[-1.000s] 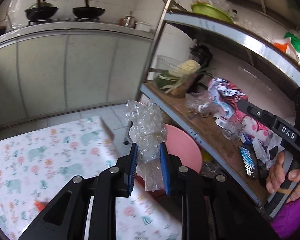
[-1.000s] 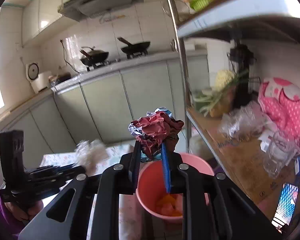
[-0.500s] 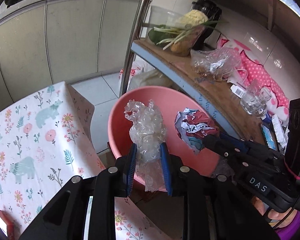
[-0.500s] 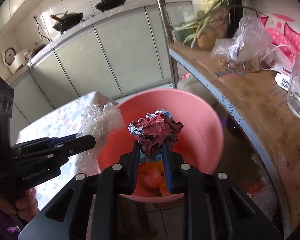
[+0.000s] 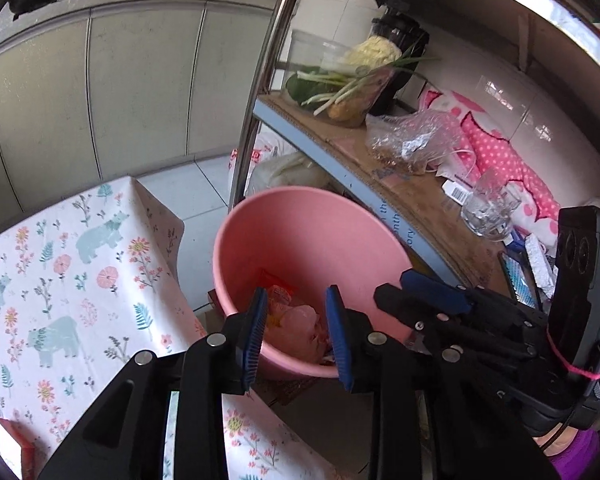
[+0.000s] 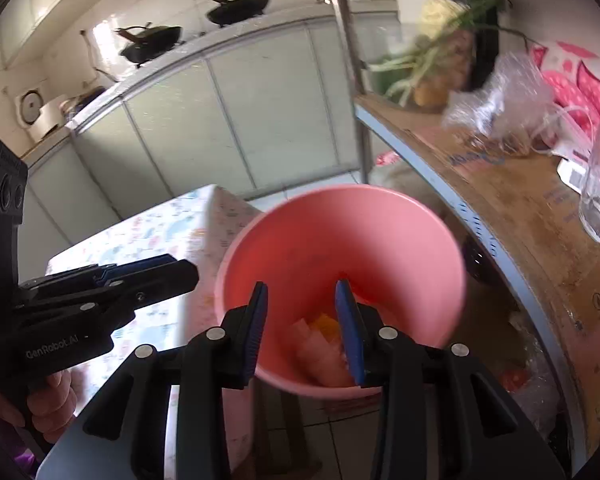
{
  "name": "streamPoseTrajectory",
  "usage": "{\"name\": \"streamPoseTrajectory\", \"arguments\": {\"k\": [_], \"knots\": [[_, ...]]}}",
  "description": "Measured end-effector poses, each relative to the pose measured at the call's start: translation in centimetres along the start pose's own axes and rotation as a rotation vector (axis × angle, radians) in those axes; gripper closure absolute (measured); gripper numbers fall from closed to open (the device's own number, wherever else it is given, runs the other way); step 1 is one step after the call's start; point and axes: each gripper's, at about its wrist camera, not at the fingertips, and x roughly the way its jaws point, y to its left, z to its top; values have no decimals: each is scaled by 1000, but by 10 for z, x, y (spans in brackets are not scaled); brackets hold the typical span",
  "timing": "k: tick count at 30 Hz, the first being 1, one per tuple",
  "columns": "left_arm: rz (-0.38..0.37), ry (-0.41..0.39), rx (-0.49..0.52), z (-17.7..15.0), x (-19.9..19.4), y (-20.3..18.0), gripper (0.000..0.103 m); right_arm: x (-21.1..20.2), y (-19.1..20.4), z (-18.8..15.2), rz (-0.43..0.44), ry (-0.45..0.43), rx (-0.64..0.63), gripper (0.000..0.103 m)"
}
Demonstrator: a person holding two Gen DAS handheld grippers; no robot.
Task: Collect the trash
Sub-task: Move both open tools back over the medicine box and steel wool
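Note:
A pink plastic bin [image 5: 300, 216] stands on the floor between the table and a metal rack; it also shows in the right wrist view [image 6: 420, 216]. Orange and pale scraps of trash [image 5: 296, 320] lie at its bottom, also visible in the right wrist view [image 6: 320, 344]. My left gripper [image 5: 298, 338] is open and empty above the bin's near rim. My right gripper [image 6: 304, 332] is open and empty over the bin too. The right gripper shows in the left wrist view [image 5: 432, 300], and the left gripper shows in the right wrist view [image 6: 156, 276].
A table with a floral bear cloth [image 5: 60, 272] lies left of the bin. The rack shelf [image 5: 412, 208] on the right holds vegetables [image 5: 352, 84], a plastic bag [image 5: 412, 140] and a glass [image 5: 488, 208]. Its steel post [image 5: 260, 92] rises just behind the bin. Grey cabinets stand behind.
Both grippers opened over the bin. The clear crumpled plastic left the left gripper and the red crumpled wrapper left the right gripper; both grippers are now empty.

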Motion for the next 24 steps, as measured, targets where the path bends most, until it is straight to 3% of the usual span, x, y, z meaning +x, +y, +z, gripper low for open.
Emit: {"name": "streamPoseTrajectory", "arguments": {"k": [4, 13, 17, 24], "knots": [[9, -35, 2, -10, -35, 4, 67, -17, 28, -5, 48, -24, -29, 67], [56, -98, -1, -47, -118, 29, 67, -38, 96, -29, 173, 8, -128, 67], [112, -126, -7, -67, -161, 57, 67, -39, 125, -44, 249, 54, -170, 67], [289, -166, -76, -116, -230, 121, 67, -30, 173, -68, 387, 163, -252, 62]]}}
